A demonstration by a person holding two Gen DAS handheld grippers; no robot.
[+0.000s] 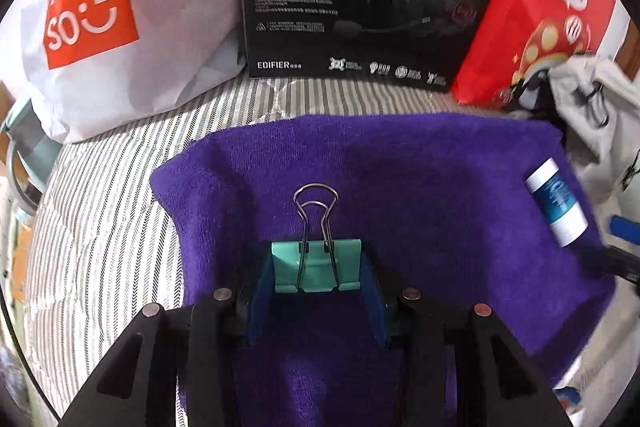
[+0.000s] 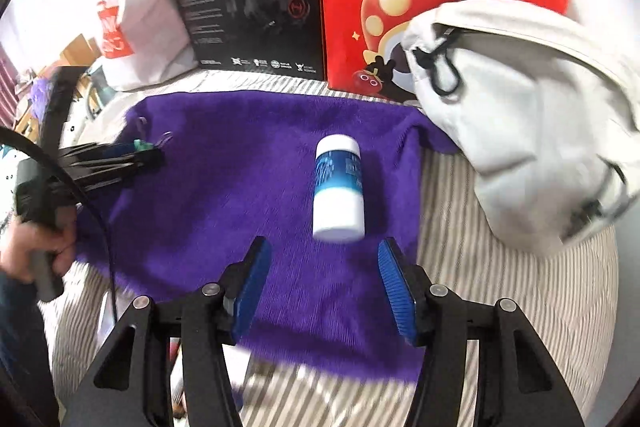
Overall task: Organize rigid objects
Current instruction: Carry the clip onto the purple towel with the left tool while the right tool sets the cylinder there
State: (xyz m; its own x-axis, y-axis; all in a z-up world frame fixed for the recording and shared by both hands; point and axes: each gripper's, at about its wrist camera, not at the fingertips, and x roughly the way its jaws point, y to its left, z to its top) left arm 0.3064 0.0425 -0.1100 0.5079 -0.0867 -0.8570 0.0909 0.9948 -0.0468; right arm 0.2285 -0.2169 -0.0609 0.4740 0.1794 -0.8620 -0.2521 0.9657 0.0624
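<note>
Left wrist view: left gripper (image 1: pixel 318 273) is clamping a teal binder clip (image 1: pixel 318 269) by its body, blue pads pressing on either side, wire handles sticking straight forward along the finger axis. It is hanging over the purple towel (image 1: pixel 400 171), and whether the clip is touching the cloth is not clear from this angle. White bottle with blue label (image 1: pixel 557 201) is lying on its side near the towel's right edge, well off to the right of these fingers, so this hand is both occupied and the farther one. Right wrist view: right gripper (image 2: pixel 324 287) is sitting wide open with nothing between the pads, and the bottle (image 2: pixel 339 187) is lying just ahead of the fingertips, roughly centred in the gap, apart from both pads. Its long axis is running nearly along the finger direction, base towards the camera, cap away, so the pads are facing the curved sides, which looks right for a straight push forward and a squeeze. White drawstring bag (image 2: pixel 520 115) is lying to the right of the bottle, overlapping the towel corner. Left gripper (image 2: pixel 150 147) is showing at far left with the clip, well apart from the bottle.
</note>
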